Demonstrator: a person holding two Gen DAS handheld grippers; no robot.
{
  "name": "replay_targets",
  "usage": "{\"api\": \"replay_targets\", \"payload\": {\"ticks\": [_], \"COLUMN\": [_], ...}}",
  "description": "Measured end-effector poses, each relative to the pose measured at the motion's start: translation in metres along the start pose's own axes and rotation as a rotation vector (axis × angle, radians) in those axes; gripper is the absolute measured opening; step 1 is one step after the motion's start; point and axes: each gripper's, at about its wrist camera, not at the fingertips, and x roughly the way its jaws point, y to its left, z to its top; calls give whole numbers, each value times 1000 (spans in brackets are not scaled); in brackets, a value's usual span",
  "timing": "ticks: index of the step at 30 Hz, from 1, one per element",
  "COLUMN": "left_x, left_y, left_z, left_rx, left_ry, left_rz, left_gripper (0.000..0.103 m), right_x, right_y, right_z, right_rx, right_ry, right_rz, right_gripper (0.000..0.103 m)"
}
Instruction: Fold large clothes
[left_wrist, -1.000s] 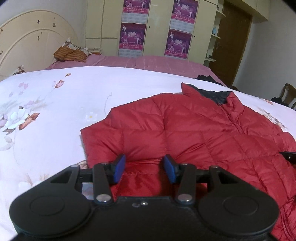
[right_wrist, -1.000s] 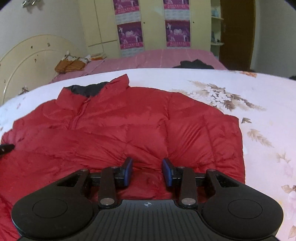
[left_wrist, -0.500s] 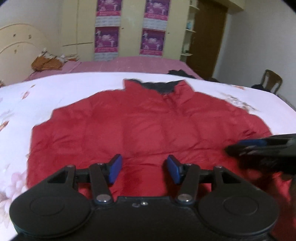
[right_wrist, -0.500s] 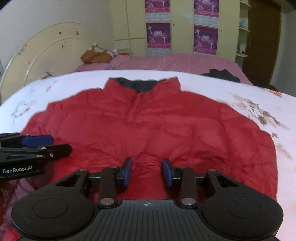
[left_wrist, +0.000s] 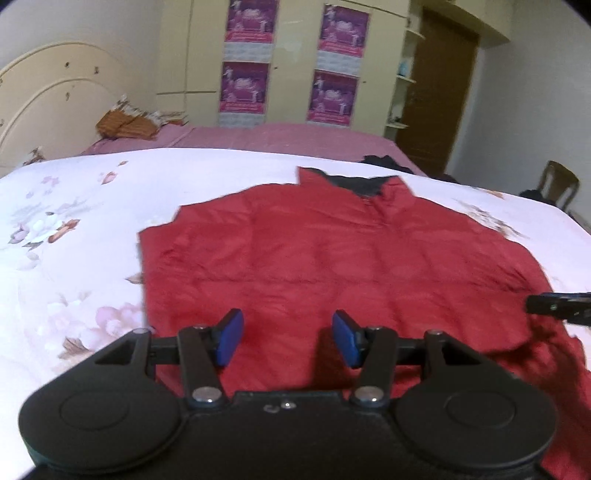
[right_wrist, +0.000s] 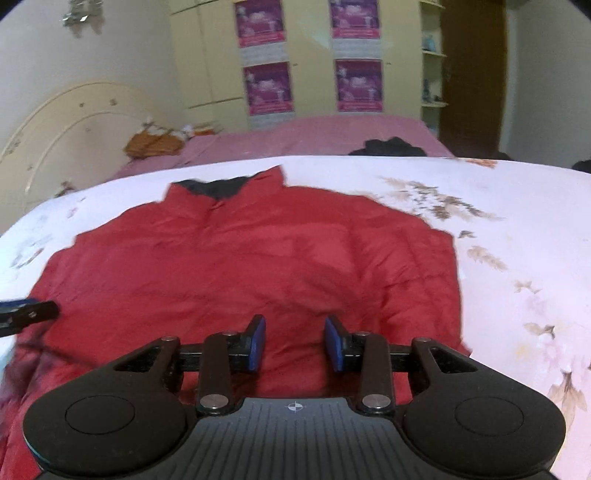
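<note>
- Left wrist view: the left gripper (left_wrist: 287, 341) hangs with jaws apart and nothing between them, above the lower part of the puffy red quilted jacket (left_wrist: 332, 266), which lies spread on the white floral bedspread (left_wrist: 74, 229). The side folds look done, though blur makes this uncertain; next comes gripping the hem.
- Right wrist view: the right gripper (right_wrist: 294, 345) is narrower and also empty. Cream wardrobe (right_wrist: 310, 55) with purple posters behind.
</note>
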Motion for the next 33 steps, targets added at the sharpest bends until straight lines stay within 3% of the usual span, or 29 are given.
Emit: {"api": "replay_targets", "payload": {"ticks": [5, 15, 21, 26, 33], "left_x": [5, 21, 8, 9, 12], "left_y": [-7, -6, -3, -1, 4], "left_z": [-13, -13, -10, -14, -15], "left_rx": [16, 32, 9, -2, -16], "left_ry": [20, 31, 22, 21, 13], "left_rz": [11, 20, 12, 9, 17], "left_gripper": [53, 60, 59, 59, 61], "right_x": [-14, 27, -14, -17, 7], "right_y": [-8, -18, -18, -27, -20], "right_z": [-14, -5, -6, -19, -13], "right_rx": [103, 104, 136, 232, 203], "right_ry": [15, 49, -4, 23, 12], "right_rz": [-43, -91, -117, -116, -83], "right_gripper": [35, 35, 35, 35, 35]}}
